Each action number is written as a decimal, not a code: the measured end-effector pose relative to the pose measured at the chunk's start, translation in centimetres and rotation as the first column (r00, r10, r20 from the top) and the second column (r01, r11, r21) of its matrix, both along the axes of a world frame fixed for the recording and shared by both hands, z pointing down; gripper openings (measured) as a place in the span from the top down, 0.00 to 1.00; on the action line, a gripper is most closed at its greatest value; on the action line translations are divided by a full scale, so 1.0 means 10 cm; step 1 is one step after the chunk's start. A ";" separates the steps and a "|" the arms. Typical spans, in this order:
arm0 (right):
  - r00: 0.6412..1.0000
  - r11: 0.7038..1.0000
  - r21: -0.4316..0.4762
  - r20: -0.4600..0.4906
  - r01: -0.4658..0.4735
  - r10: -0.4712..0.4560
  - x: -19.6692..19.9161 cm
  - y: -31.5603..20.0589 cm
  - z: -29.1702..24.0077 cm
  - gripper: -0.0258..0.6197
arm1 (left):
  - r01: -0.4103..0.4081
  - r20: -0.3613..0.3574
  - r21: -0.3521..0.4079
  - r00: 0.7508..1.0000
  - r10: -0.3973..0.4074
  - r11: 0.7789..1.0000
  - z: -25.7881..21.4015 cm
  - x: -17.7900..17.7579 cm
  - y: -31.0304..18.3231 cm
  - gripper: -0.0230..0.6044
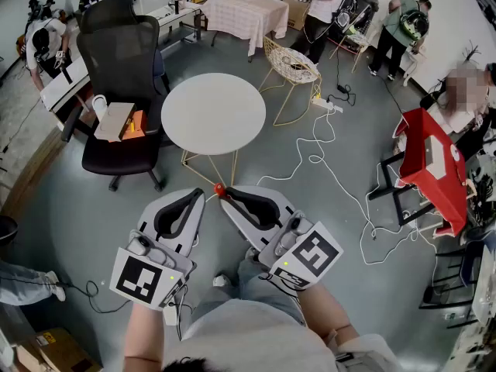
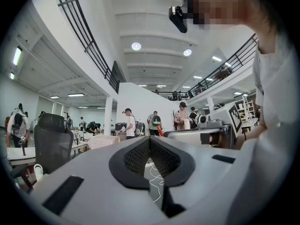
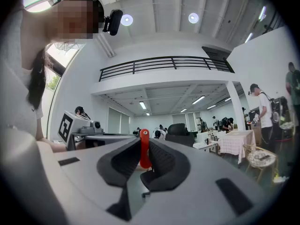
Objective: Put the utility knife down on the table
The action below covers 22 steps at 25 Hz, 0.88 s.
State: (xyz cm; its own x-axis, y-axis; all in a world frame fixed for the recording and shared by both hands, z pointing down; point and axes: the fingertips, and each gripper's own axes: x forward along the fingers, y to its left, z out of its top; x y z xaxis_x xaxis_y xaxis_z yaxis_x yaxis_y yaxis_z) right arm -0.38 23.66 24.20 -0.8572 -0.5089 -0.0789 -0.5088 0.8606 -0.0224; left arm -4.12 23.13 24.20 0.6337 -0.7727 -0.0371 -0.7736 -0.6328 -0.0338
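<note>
Our right gripper (image 1: 227, 198) clamps the one red utility knife (image 3: 144, 150), its end poking past the jaws. Our left gripper (image 2: 150, 143) is closed on nothing. The single round white table (image 1: 213, 115) stands ahead, well apart. Released here, we judge, the knife would fall to the floor.

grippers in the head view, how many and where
2. The left gripper sits low left of centre, shut and empty; the right gripper beside it is shut on the red utility knife. None seems hidden.
</note>
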 end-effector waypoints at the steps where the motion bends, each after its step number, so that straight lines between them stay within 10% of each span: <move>1: 1.000 1.000 0.001 -0.001 0.000 0.000 -0.01 0.02 0.01 0.87 | 0.000 0.000 0.001 1.000 0.000 1.000 0.01 -0.01 0.02 0.95; 22: 0.999 0.998 -0.053 0.029 -0.043 0.044 0.09 -0.25 0.05 0.87 | -0.006 -0.018 0.005 1.000 0.006 1.000 0.06 0.02 -0.19 0.95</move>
State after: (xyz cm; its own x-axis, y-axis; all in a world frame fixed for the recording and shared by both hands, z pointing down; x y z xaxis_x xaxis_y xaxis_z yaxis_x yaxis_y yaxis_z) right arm 0.54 21.18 24.74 -0.8318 -0.5498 -0.0763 -0.5442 0.8349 -0.0829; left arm -3.89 21.20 24.81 0.6377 -0.7686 -0.0521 -0.7702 -0.6374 -0.0234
